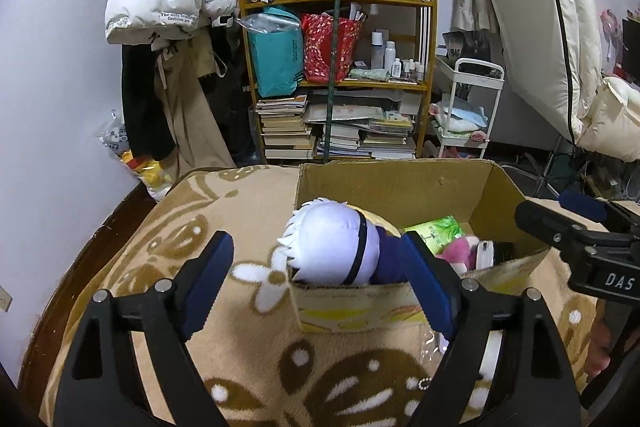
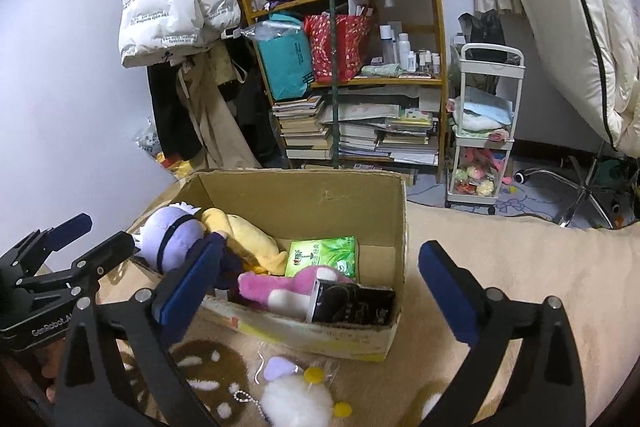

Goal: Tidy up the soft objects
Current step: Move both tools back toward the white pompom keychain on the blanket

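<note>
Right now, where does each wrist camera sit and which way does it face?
Left wrist: behind the open left tongs, tilted down at the cardboard box and white-haired plush; right tongs at right edge.
Right wrist: behind the open right tongs, facing the box's right part, white fluffy keychain below; left tongs at left.
Shared: box, plush, bookshelf.

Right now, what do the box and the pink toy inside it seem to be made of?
The box: brown corrugated cardboard, matte, with ragged cut edges. The pink toy: likely plush fabric, with a fuzzy, soft-looking surface; its filling cannot be seen.
</note>
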Available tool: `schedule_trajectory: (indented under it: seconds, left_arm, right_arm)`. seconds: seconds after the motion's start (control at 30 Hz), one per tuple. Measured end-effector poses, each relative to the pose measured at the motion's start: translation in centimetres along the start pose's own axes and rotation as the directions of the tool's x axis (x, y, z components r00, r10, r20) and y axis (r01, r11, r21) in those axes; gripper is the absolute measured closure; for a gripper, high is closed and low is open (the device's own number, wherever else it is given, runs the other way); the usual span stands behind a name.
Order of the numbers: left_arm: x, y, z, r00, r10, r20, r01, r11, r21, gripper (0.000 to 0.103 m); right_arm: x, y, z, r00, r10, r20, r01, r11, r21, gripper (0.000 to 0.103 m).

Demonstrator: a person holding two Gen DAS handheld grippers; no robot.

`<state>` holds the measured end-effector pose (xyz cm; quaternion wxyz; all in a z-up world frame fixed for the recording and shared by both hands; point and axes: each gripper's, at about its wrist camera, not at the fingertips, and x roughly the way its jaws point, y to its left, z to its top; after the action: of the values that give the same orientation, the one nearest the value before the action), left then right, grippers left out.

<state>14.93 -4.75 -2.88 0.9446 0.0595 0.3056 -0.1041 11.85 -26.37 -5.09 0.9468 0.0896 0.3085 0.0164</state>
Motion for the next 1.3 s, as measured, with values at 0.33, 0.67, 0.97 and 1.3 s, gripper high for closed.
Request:
schedule_trajectory:
  seconds: [0.33, 0.67, 0.97, 1.3]
  left_arm:
    - [-2.6, 0.7, -1.0, 1.000, 0.000, -0.030, -0.001, 1.000, -0.022, 0.009]
    - [-4.3, 0.2, -2.5, 0.997, -0.008, -0.077, 0.008, 1.000, -0.008, 0.008]
    - [-4.2, -0.7, -3.9, 0.989, -0.012, -0.150, 0.014, 1.000, 0.010, 0.008]
    - [-2.5, -1.8, -4.8, 0.979, -0.036, -0.200, 0.043, 0.999, 0.028, 0.008]
  right_arm:
    - [-2.9, 0.4, -1.3, 1.000, -0.012, -0.014, 0.012, 1.000, 0.017, 0.000]
    - [-4.7, 1.2, -3.0, 0.998, -0.023, -0.056, 0.024, 1.000, 0.011, 0.000]
    - [-5.0, 1.7, -5.0, 0.994, -0.023, -0.104, 0.025, 0.999, 0.020, 0.000]
    - [-3.0, 0.8, -5.7, 0.984, -0.034, -0.172, 0.044, 0.998, 0.051, 0.000]
